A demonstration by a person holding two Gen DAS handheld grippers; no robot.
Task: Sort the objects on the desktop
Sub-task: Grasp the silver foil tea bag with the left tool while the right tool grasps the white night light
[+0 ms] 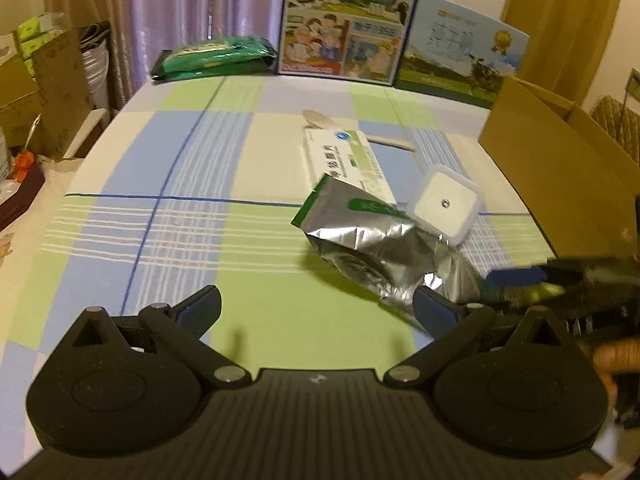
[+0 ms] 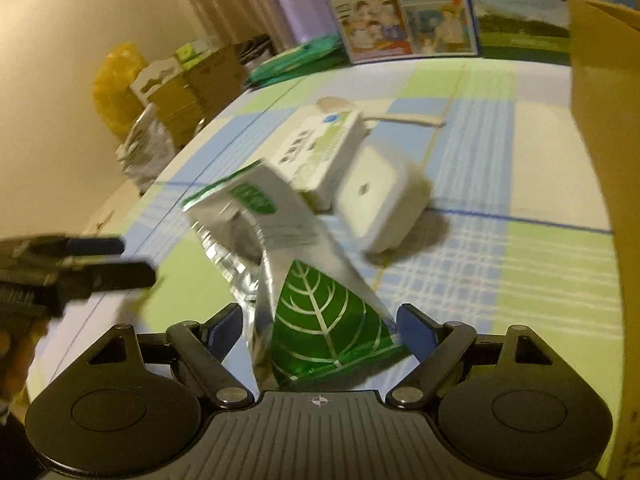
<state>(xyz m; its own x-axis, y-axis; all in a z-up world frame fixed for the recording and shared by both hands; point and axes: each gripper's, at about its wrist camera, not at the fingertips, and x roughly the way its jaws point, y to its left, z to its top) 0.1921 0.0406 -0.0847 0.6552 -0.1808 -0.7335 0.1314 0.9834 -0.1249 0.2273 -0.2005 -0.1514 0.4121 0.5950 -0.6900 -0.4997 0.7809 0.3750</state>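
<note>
— Progress? What is held, and by which gripper?
— Foil pouch (image 2: 304, 280) is lifted off the table (image 1: 160, 240), gripped at its end by the right gripper (image 2: 320, 336), near the cardboard box (image 1: 568, 168).
— And what is left?
— Medicine box (image 1: 348, 164) and white case (image 1: 446, 204) are left unsorted; left gripper (image 1: 316, 312) is spread wide, empty.

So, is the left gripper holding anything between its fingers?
No, the left gripper is open, with only the checked tablecloth between its fingers; the foil bag lies off to its right.
</note>
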